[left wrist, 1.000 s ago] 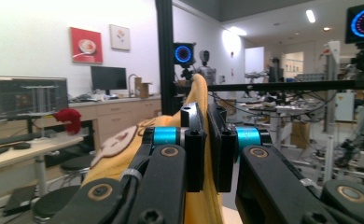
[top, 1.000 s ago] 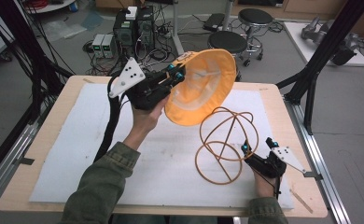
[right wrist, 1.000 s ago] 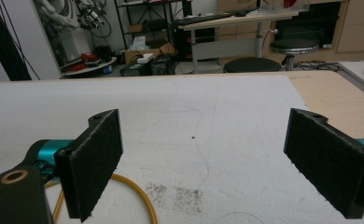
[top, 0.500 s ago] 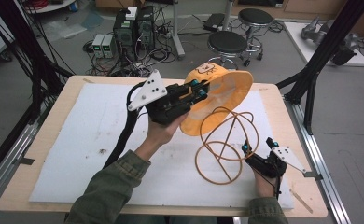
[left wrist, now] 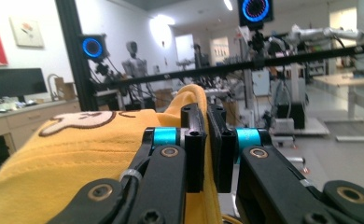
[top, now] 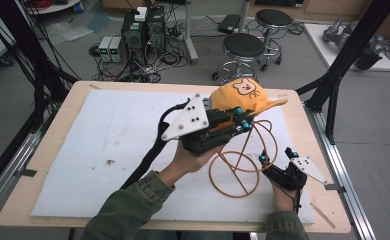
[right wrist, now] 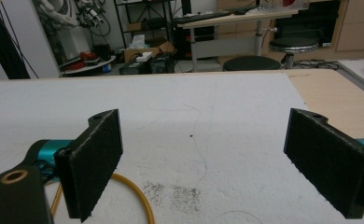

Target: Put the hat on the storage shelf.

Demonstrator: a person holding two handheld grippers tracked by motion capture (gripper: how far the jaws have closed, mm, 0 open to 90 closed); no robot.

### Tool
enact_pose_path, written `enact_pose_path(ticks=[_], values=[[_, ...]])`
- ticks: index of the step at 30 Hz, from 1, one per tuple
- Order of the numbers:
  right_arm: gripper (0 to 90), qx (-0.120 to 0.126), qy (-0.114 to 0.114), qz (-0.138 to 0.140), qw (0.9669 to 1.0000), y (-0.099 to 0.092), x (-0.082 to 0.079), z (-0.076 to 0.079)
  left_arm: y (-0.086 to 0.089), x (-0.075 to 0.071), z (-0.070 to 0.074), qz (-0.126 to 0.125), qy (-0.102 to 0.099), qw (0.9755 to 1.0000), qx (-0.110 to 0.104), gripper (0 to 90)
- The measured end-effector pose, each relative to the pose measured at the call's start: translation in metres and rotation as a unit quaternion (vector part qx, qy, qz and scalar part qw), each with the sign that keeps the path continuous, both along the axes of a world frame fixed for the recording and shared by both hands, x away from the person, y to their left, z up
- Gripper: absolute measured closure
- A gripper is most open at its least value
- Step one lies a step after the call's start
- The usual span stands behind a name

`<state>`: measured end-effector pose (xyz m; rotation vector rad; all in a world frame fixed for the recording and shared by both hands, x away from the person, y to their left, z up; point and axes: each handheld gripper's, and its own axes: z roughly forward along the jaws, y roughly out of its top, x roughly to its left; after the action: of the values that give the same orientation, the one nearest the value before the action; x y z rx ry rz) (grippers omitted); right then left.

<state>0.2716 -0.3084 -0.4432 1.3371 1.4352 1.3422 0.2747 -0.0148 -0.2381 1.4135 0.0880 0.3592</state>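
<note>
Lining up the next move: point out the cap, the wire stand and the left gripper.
cap [top: 243, 92] high view, on its crown
wire stand [top: 235, 177] high view, on its base ring
left gripper [top: 247, 122] high view, between its fingertips

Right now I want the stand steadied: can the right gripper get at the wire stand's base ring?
Probably yes. The right gripper has open jaws beside the wire stand, its base ring just off one jaw, with nothing between.

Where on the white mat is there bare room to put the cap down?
The mat's whole left half, between the table's left edge and the left claw, is bare, and so is the far strip behind the cap. The near right is crowded: the wire stand sits there with the right claw open at its ring.
</note>
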Motion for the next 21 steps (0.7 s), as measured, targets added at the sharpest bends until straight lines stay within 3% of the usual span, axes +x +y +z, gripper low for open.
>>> enact_pose_path(ticks=[8, 16, 21], values=[[10.6, -0.006, -0.001, 0.0, 1.0, -0.001, 0.001, 0.0, -0.017, -0.01, -0.006, -0.032, -0.007, 0.9987, 0.038, 86.2], [10.6, -0.003, 0.0, -0.001, 1.0, -0.001, 0.0, 0.0, -0.028, -0.02, -0.014, -0.058, -0.03, 0.9954, 0.07, 86.1], [10.6, -0.001, 0.001, 0.0, 1.0, -0.001, 0.001, 0.0, -0.034, -0.022, -0.019, -0.072, -0.035, 0.9932, 0.085, 86.1]])
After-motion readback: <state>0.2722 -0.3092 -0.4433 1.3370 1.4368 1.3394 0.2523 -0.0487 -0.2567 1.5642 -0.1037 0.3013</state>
